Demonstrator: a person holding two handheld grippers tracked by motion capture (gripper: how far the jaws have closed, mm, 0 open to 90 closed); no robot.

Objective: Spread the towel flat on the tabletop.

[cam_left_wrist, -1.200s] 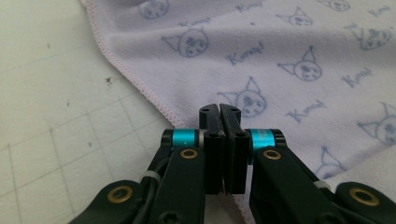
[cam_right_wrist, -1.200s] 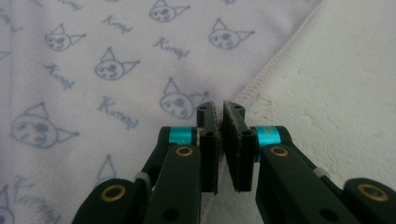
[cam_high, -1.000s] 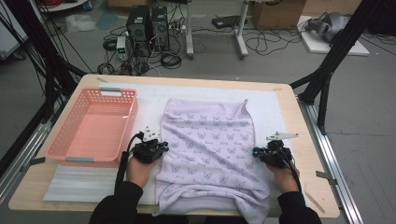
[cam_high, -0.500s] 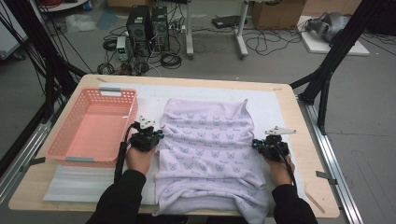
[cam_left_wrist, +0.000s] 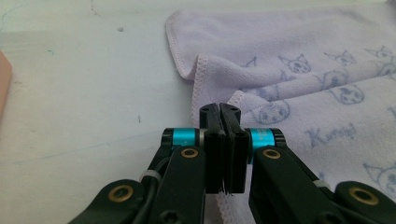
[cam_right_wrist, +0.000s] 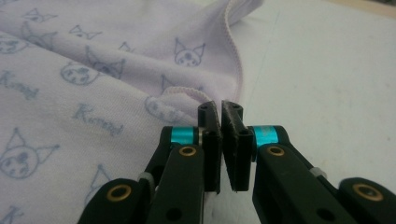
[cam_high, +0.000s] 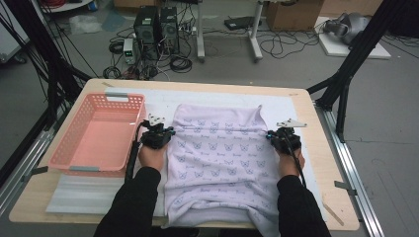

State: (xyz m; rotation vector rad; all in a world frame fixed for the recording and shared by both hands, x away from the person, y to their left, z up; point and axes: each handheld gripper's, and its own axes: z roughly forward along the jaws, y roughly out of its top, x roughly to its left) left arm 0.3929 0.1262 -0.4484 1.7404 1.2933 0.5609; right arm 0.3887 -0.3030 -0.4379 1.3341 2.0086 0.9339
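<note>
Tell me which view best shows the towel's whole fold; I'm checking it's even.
The high view: the lilac towel lies whole there, both side edges visible. The left gripper view and right gripper view show just a hemmed edge each.

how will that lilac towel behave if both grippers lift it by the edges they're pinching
The lilac towel will probably sag between the left gripper and right gripper; it already lies in soft folds and droops over the table edge. It looks thin, so likely light. The hemmed edge should hold in the shut jaws, though the fabric may swing.
</note>
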